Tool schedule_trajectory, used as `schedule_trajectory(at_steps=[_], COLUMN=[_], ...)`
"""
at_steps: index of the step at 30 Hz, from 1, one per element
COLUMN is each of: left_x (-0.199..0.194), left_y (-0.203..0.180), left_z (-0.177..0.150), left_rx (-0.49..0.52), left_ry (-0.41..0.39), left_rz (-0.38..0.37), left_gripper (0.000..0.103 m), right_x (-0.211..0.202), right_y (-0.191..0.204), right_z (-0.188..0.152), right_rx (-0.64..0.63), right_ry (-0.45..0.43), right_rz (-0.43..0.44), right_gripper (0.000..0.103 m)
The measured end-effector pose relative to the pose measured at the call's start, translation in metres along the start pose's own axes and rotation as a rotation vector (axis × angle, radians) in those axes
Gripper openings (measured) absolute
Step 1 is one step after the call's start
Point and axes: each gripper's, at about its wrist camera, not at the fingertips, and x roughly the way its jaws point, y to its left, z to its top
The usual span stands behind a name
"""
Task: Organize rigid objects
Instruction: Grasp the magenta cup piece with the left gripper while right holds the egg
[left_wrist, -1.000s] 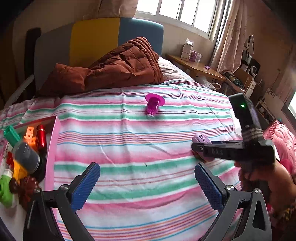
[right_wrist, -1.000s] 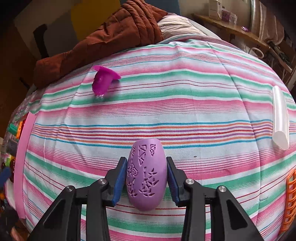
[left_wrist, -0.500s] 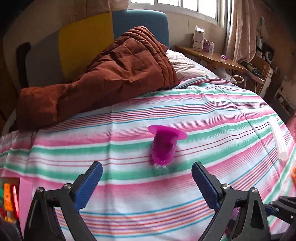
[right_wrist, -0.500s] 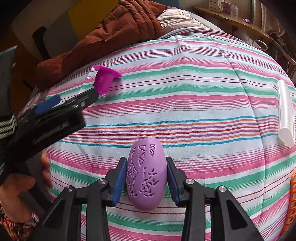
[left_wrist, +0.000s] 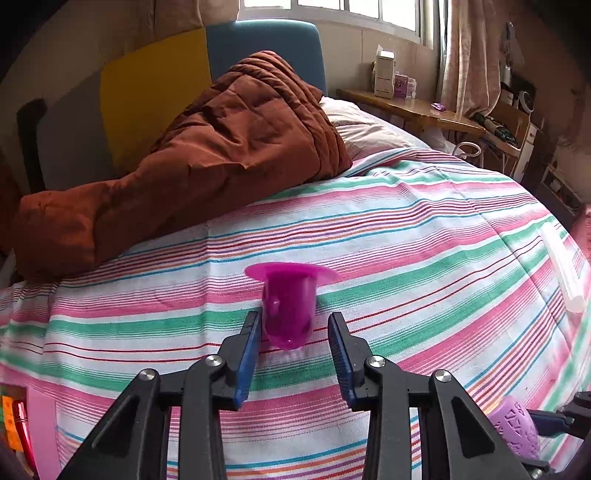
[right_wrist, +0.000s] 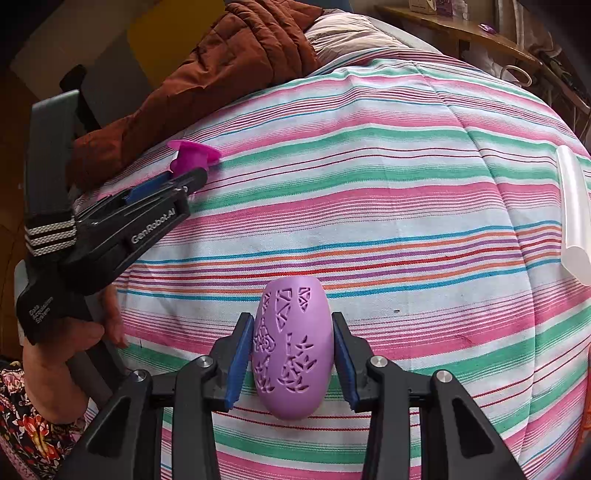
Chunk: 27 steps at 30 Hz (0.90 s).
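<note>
The magenta cup (left_wrist: 288, 310) lies on its side on the striped bed (left_wrist: 424, 258), low of centre in the left wrist view, flange away from the camera and closed end toward it. The left claw (left_wrist: 291, 332) straddles it. Its jaws have just been closing with the cup between them: the left pad looks to touch the cup wall, while a gap shows at the right pad, so the grip is not yet made. In the right wrist view the same cup (right_wrist: 194, 157) sits at upper left, at the tip of the left claw (right_wrist: 192, 175), whose handle a hand (right_wrist: 62, 343) holds.

The lilac egg (right_wrist: 293, 350), cut with small openwork shapes, is clamped between the pads of the right claw (right_wrist: 293, 352) at lower centre, just over the sheet. It also shows at the lower right edge of the left view (left_wrist: 515, 428).

A clear tube (right_wrist: 572, 214) lies at the right edge, well apart from both. A brown quilt (left_wrist: 207, 147) fills the upper left.

Risks, as I judge them: the cup is round and smooth, and the pads meet only its rear end, so it may squirt forward or roll as the jaws shut. One-sided contact could push it sideways across the soft sheet. The pads could also pinch the cloth. The egg's curved shell could slip if the right grip eases.
</note>
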Motion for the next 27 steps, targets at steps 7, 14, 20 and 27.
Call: schedule_trajectory(at_steps=[7,14,20,27], left_x=[-0.032,-0.024,0.017,0.015], left_y=[0.007,0.013,0.022,0.023], left_z=[-0.017,-0.013,0.007,0.003], left_rx=[0.005,-0.015,-0.116,-0.074], left_ry=[0.023,0.042,0.087,0.077], left_rz=[-0.045,-0.008,0.036,-0.002], left_gripper=[0.035,0.059,0.061,0.037], right_x=[0.003,0.006,0.006,0.006], right_y=[0.008,0.005,0.003,-0.001], right_z=[-0.004,-0.002,-0.001,0.0], right_rx=[-0.004,-0.002,-0.001,0.008], right_ry=[-0.003,-0.006,-0.006,-0.008], right_rz=[-0.004,-0.002,0.003,0.017], right_gripper=[0.042,0.042,0.042,0.042])
